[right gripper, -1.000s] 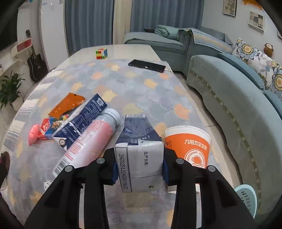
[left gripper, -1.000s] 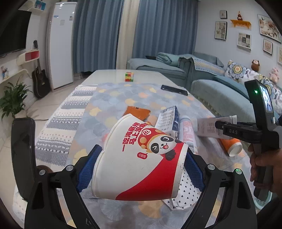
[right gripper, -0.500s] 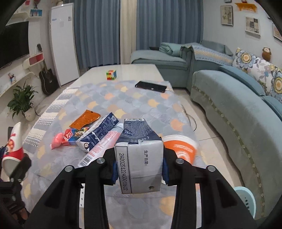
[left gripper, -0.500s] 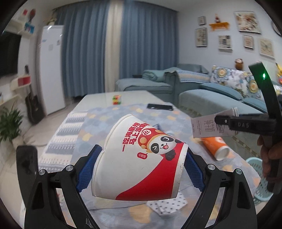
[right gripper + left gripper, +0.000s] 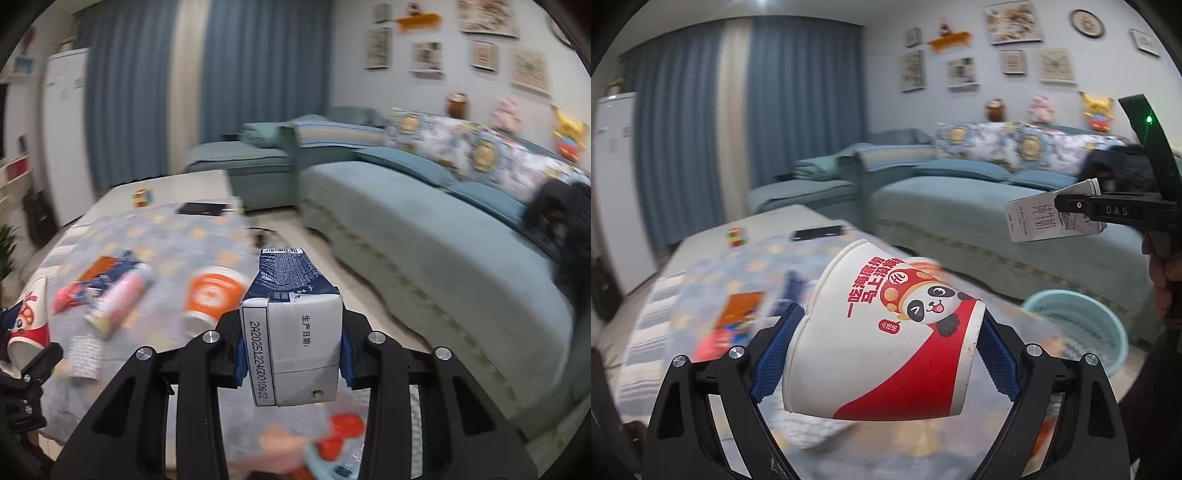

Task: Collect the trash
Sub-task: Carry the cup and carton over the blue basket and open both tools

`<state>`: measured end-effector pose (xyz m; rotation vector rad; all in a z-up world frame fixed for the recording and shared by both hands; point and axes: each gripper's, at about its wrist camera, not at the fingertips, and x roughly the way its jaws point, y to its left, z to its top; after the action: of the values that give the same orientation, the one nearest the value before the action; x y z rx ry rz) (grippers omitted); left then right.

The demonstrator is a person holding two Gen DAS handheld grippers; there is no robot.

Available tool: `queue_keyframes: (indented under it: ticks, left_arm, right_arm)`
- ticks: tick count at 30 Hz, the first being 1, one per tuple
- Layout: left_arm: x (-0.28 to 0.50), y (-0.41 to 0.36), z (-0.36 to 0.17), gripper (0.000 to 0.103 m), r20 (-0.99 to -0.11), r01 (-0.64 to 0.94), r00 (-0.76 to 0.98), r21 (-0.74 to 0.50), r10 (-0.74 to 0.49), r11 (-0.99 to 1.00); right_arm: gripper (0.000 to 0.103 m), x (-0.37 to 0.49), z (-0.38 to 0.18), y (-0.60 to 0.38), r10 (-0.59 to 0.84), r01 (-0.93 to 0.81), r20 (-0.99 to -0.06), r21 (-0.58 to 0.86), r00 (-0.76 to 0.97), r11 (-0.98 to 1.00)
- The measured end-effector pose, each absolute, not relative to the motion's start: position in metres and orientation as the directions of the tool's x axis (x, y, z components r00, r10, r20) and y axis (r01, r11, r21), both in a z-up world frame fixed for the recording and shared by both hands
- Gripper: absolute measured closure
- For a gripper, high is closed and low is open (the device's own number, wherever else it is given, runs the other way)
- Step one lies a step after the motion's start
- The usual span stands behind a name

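Note:
My left gripper is shut on a red and white panda paper cup, held on its side above the table. My right gripper is shut on a blue and white milk carton; it also shows in the left wrist view, raised at the right above a light blue trash basket on the floor. On the table lie an orange cup, a pink bottle, an orange packet and other wrappers.
The table with a patterned cloth also holds a black phone and a colour cube at its far end. A blue sofa runs along the right. A white fridge stands at the left.
Both grippers have lifted and swung to the right with their loads. The trash basket has come into the left wrist view, and the table has dropped lower and to the left.

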<state>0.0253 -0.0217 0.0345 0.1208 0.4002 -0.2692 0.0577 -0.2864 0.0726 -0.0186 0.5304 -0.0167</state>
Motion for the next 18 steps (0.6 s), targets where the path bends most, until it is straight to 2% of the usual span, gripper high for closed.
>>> queue_keyframes:
  ticks: [7, 15, 18]
  left_arm:
    - [0.028, -0.101, 0.021, 0.017, -0.427, 0.472, 0.808, 0.058, -0.406, 0.88]
    - [0.06, -0.188, 0.01, 0.017, -0.473, 0.619, 0.655, -0.112, -0.589, 0.778]
    - [0.077, -0.211, 0.007, 0.017, -0.487, 0.655, 0.575, -0.207, -0.657, 0.727]
  right_arm:
    - [0.069, 0.033, 0.047, -0.388, -0.117, 0.193, -0.563, 0.077, 0.818, 0.978]
    - [0.069, 0.017, 0.041, -0.454, -0.149, 0.286, -0.576, 0.156, 0.804, 0.945]
    - [0.069, 0.021, 0.033, -0.471, -0.125, 0.304, -0.614, 0.196, 0.78, 0.932]
